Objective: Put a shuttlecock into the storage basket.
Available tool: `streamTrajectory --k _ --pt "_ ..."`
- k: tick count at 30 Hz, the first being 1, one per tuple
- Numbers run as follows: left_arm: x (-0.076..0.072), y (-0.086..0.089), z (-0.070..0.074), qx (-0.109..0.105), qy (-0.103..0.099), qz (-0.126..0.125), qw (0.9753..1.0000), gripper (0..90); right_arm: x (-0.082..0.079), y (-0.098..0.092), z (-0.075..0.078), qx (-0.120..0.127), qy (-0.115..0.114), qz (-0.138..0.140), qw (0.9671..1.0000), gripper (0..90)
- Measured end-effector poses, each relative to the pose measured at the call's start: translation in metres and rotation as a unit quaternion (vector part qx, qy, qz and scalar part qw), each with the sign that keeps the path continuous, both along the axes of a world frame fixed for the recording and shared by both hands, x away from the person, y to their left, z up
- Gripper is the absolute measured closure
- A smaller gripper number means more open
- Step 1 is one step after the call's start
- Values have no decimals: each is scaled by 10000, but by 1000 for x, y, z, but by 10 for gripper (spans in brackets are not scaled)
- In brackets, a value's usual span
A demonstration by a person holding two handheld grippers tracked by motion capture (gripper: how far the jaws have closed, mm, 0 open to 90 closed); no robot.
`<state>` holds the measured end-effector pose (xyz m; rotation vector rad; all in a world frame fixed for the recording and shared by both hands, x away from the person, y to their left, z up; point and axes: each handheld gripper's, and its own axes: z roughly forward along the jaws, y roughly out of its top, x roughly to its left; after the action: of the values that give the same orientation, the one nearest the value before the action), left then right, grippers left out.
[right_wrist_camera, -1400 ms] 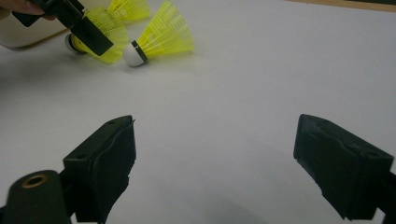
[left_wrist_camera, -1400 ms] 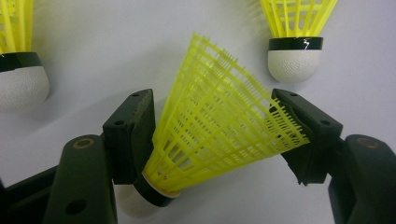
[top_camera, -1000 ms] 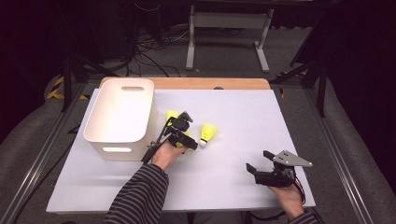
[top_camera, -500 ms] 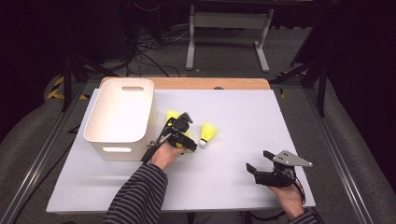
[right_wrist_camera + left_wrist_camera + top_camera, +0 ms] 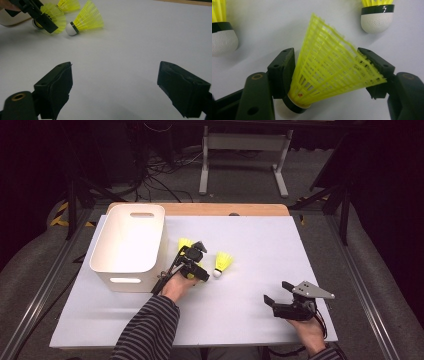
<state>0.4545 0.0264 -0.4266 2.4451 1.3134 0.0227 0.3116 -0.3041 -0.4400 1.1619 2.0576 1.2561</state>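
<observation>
My left tongs sit around the yellow shuttlecock on the table just at 3 o'clock of the white bin, jaws half closed on its springy, featherlight skirt, which I'd pinch gently near the cork, while my right tongs gape wide, empty.

A fixed high view looks forward and down over the whole table. The left gripper view sits very close, looking along its jaws at a shuttlecock between them. The right gripper view looks low across the tabletop from farther off, sharing that shuttlecock and the left gripper.
</observation>
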Motion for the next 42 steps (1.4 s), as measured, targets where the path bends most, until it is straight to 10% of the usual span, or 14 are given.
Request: streamTrajectory --k 42 --pt "-7 3 14 -80 -231 -112 9996 483 0 0 0 4 -9 -5 10000 134"
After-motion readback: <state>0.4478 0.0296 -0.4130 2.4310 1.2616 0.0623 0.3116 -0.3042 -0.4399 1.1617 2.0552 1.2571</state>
